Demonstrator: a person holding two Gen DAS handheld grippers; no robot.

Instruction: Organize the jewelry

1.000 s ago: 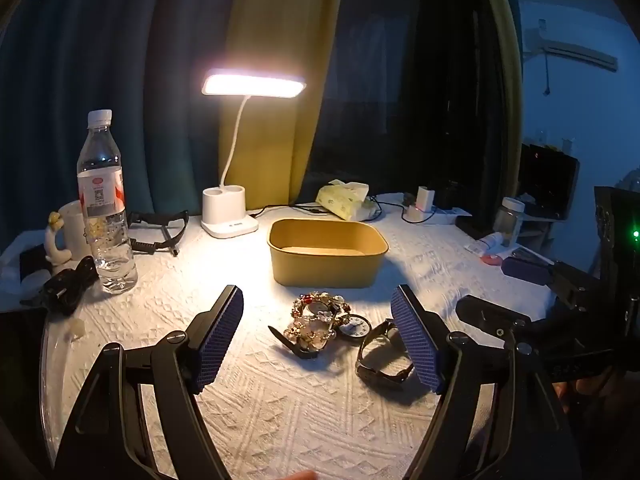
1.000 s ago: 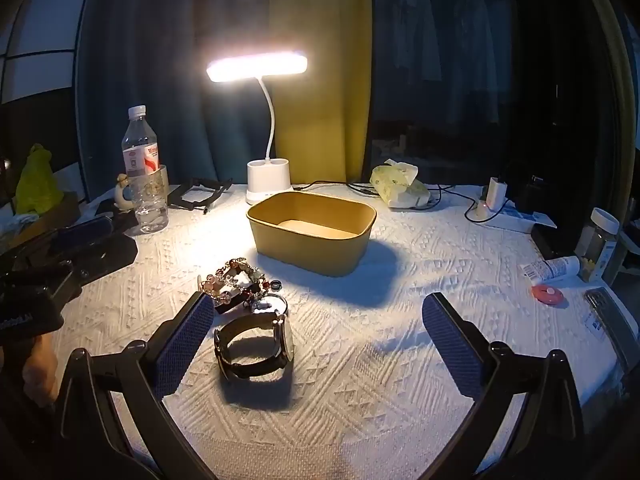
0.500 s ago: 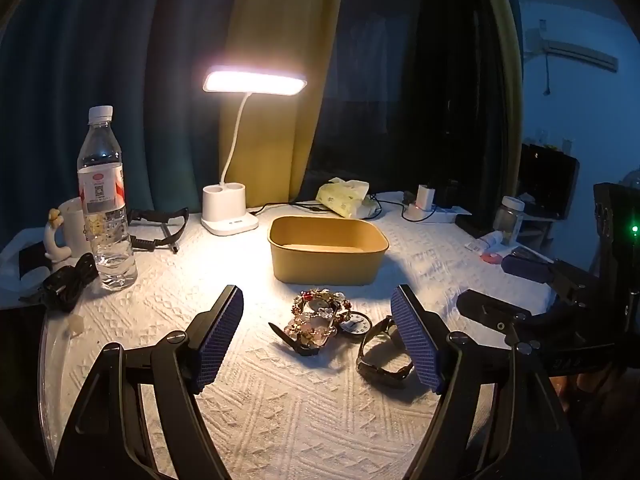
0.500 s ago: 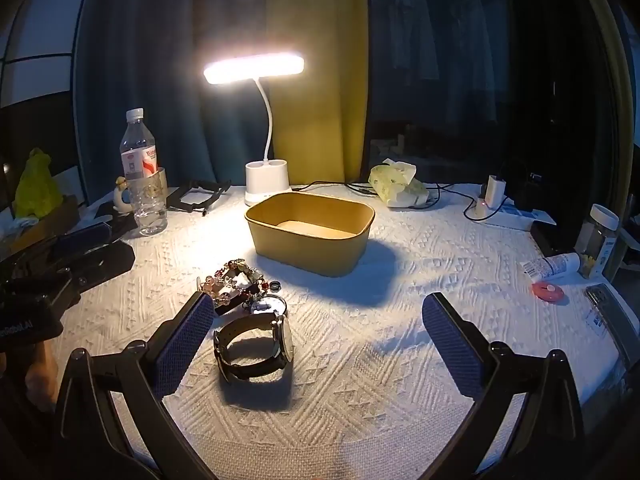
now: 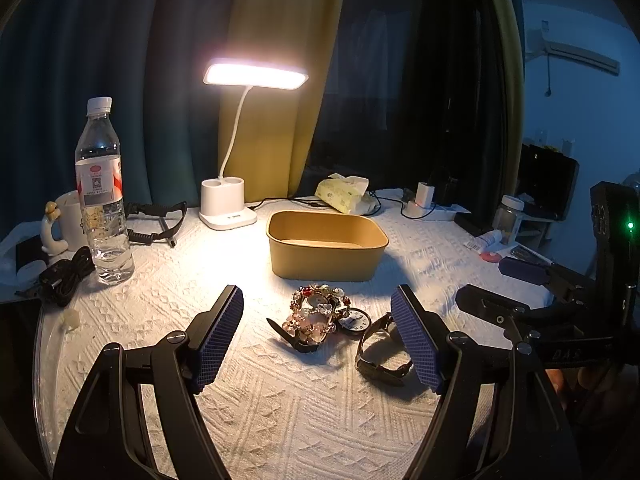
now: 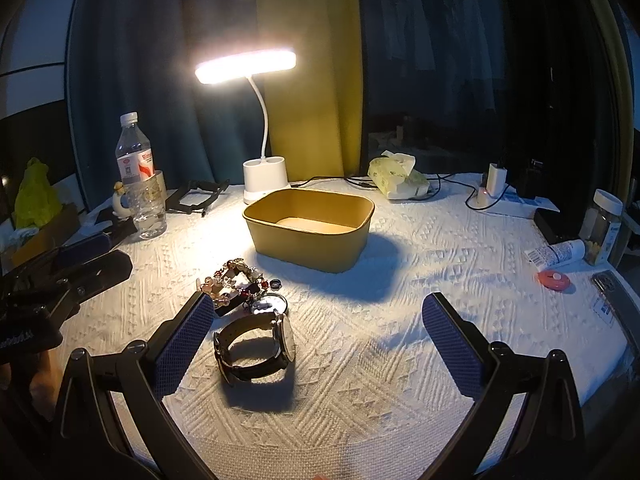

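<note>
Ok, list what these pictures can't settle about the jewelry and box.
- Box floor: left wrist view, near wall hides most; right wrist view, part.
- Bead pile: both views, tangled and small; piece count unclear.
- Watch: left wrist view, the left gripper's right finger covers part; dial unreadable in either view.
- Bottle label: too small.

a lit desk lamp point(image 5: 256, 75) is glaring over a dim room — shadows are pooling, fisheye edges are bending and darkening.

No legible text; water bottle point(image 5: 102, 196) label print too small to read.
</note>
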